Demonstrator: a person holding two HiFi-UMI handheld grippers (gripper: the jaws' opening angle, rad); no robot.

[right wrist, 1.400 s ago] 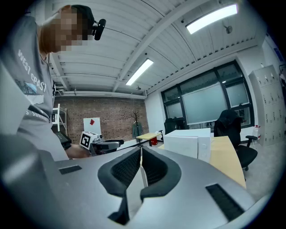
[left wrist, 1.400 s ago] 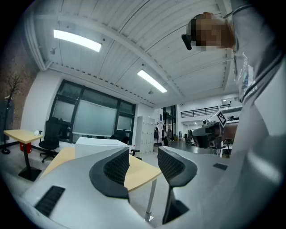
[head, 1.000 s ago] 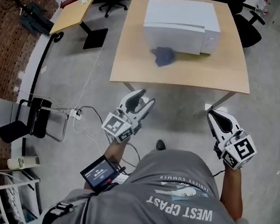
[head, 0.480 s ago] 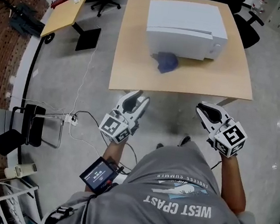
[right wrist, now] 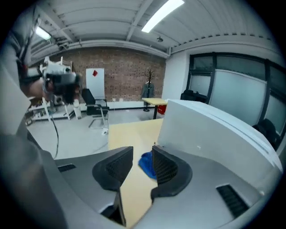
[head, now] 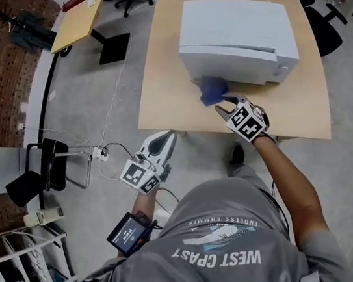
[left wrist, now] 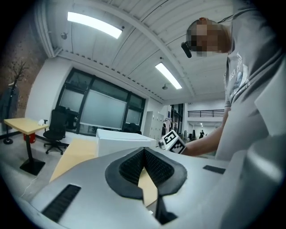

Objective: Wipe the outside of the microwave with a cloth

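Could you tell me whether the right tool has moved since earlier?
Yes: the right tool went from outside the table to over it, at the blue cloth by the microwave. Its jaws have just been opening, nothing between them.

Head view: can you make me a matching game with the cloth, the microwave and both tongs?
Things:
1. cloth
2. microwave
3. left tongs
4. right tongs

Colour or state:
A. white
B. shut
C. blue
D. open

Pairs: 1-C, 2-A, 3-B, 4-D.

The left tongs have just closed on nothing. The right tongs have just been opening, with the cloth just ahead of them, not gripped.
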